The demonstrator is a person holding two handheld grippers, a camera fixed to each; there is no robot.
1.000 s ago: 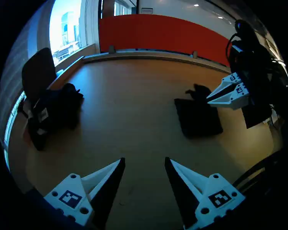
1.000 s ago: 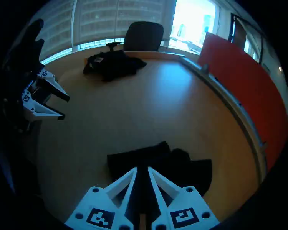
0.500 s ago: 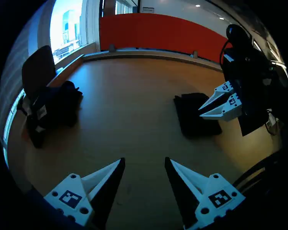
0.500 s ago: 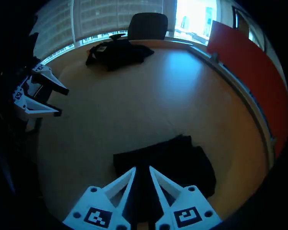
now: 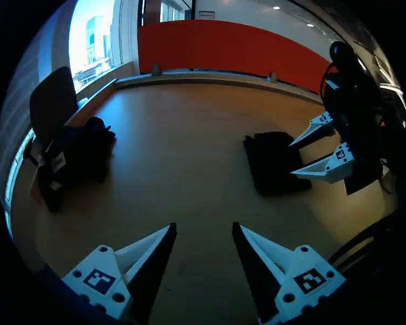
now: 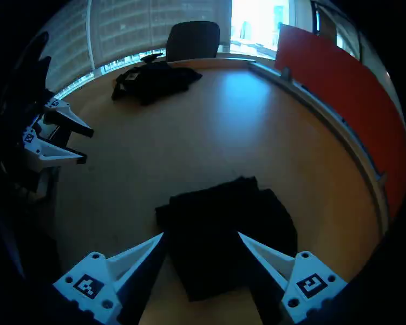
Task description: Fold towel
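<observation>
My right gripper (image 6: 201, 235) hovers spread wide and empty over the dark folded towel (image 6: 224, 249) at six o'clock on the table (image 6: 214, 124), seemingly letting it lie flat, while my left gripper (image 5: 203, 225), likewise spread and empty, hangs well apart.

Office. Long wooden table (image 5: 187, 146) with a red divider screen (image 5: 230, 49) along its far edge. Swivel chair (image 5: 52, 103) at one end. Big windows (image 5: 92, 43) facing city high-rises. Recessed ceiling lights (image 5: 279, 7).
</observation>
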